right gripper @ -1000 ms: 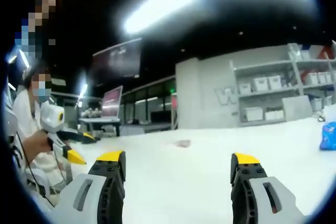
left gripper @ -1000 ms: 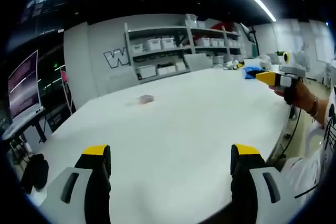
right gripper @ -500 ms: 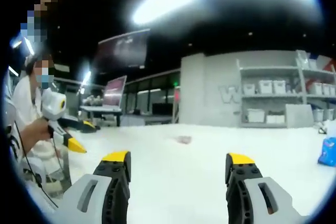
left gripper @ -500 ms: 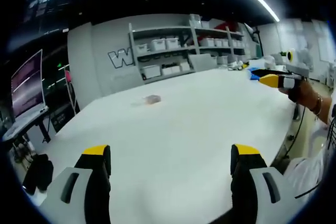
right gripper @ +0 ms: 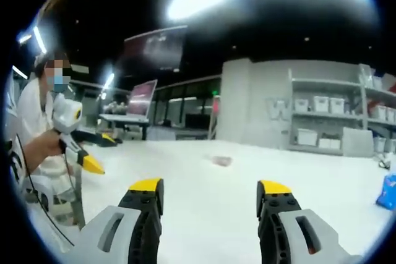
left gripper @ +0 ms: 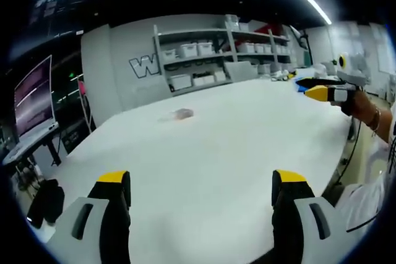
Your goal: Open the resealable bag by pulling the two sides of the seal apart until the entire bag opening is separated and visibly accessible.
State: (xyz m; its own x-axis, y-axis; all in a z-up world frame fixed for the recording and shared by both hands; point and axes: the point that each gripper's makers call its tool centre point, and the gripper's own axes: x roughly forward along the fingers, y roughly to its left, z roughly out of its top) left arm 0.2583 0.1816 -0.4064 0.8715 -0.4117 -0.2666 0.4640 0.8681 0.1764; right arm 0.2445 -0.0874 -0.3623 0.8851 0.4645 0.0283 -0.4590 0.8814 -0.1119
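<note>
Clearly nothing gripped yet: left tool (left gripper: 201,183) wide open over the near edge of the white desk (left gripper: 235,134), right tool (right gripper: 209,193) likewise spread wide and empty above the same surface. Farther out, well apart from both, a small resealable bag (left gripper: 181,114) lying flat on the desk toward the far side, near the shelves (left gripper: 210,60); seal state too small to tell. Task judged not begun: approach, grasp of both lips, and pull all remaining.

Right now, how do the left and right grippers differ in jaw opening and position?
The left gripper has its jaws spread wider than the right gripper. The left sits over the table's near edge; the right is held out at the table's side. Both are open, empty, and far from the small bag.
</note>
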